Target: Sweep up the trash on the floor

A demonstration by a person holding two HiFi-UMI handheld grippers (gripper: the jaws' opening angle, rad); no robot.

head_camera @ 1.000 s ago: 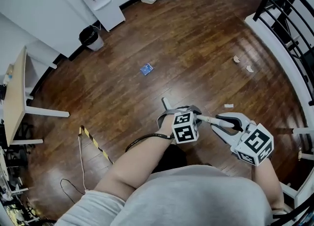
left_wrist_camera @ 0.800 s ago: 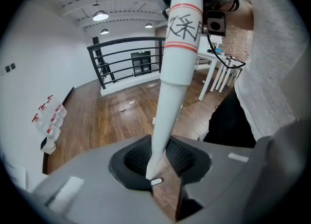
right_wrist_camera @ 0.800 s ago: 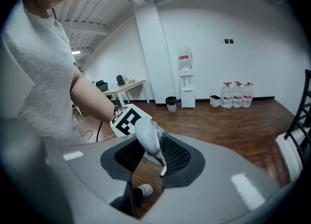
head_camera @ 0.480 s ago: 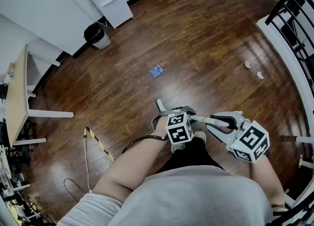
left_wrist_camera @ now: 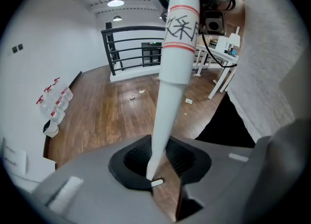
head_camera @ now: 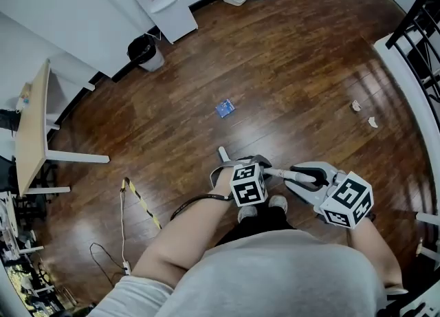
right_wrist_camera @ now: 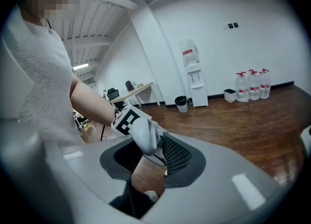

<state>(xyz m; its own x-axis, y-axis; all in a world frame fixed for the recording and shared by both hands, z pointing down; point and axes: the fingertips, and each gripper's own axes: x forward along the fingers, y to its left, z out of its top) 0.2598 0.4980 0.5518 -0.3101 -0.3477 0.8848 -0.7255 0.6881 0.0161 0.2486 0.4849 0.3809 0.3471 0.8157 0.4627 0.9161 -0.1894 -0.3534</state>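
Trash scrap ahead of the white handle, both grippers clamped on that handle.
The blue scrap lay straight ahead of the handle, which ran crosswise in front of me, and two white bits lay ahead and well to the handle's right. My left gripper was closed round the shaft and nearer the scrap. My right gripper pinched the handle's rounded end and was nearer the white bits. Only bare wood floor lay between handle and scrap. Yellow-black tape and a cable lay well to the handle's left. I could not see the sweeping end.
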